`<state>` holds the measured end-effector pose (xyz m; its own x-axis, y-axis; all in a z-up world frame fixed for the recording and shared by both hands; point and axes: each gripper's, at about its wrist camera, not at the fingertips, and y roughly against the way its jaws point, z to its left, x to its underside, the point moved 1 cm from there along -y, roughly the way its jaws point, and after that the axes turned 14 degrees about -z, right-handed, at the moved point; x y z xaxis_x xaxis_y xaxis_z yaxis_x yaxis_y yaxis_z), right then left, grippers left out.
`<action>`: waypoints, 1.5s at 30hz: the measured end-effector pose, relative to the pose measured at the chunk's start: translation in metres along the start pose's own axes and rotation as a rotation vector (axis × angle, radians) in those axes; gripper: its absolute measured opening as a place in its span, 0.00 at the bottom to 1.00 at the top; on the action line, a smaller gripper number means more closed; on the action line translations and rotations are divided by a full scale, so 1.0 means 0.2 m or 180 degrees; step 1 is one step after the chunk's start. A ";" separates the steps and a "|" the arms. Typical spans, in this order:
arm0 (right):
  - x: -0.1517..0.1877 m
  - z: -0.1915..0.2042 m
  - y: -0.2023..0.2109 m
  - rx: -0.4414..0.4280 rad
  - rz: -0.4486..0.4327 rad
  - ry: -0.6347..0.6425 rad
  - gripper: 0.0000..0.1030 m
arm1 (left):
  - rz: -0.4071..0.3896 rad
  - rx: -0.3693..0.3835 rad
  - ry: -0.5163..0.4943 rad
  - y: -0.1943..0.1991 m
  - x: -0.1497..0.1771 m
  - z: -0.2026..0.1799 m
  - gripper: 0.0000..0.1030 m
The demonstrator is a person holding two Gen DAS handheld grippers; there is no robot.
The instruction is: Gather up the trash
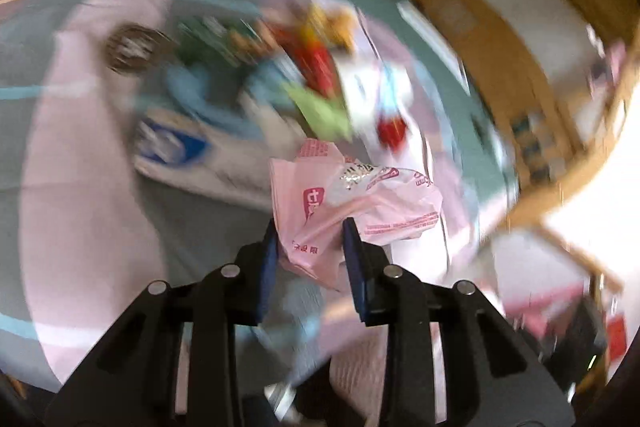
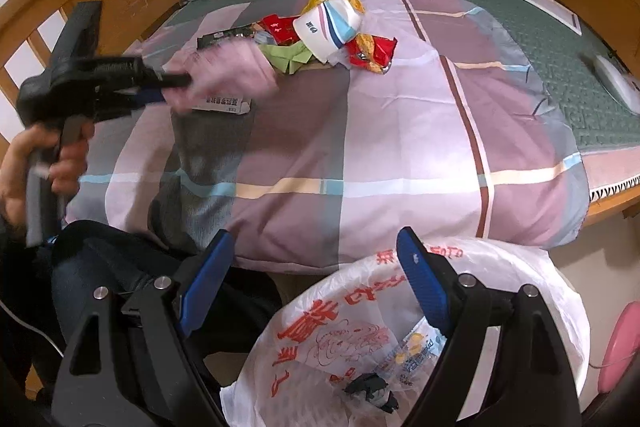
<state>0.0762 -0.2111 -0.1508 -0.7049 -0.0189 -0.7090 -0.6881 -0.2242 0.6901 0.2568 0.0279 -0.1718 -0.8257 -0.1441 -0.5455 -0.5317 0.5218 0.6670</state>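
Blue pads of the left hand-held gripper point(image 1: 310, 231) pinch a crumpled pink plastic bag point(image 1: 352, 203), jaws drawn narrow on it, above the bed point(image 2: 400, 131); its pink print is too creased to read. Wide apart and holding nothing, the right hand-held gripper point(image 2: 316, 267) hangs over a white trash bag point(image 2: 320, 327) with large red Chinese characters, standing on the floor at the bed's foot. More trash point(image 2: 320, 31) lies in a heap on the striped quilt: red wrappers, green paper, a white cup with blue stripes.
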 end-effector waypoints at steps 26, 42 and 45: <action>-0.17 0.38 -0.64 -0.0243 0.0270 0.1028 0.18 | -0.0026 -0.0893 0.0054 -0.03 -0.29 0.33 0.88; -0.09 0.22 -0.35 -0.0164 0.0119 0.0485 0.12 | 0.0106 -0.0633 0.1816 -0.35 -0.18 0.40 0.92; -0.07 0.20 -0.31 -0.0124 0.0095 0.0473 0.12 | 0.0034 -0.0744 0.1677 -0.36 -0.20 0.38 0.78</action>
<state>0.1224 -0.1588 -0.1771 -0.6898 -0.1694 -0.7039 -0.6580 -0.2589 0.7071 0.3428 0.0603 -0.2374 -0.7818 -0.5705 -0.2517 -0.5010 0.3344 0.7982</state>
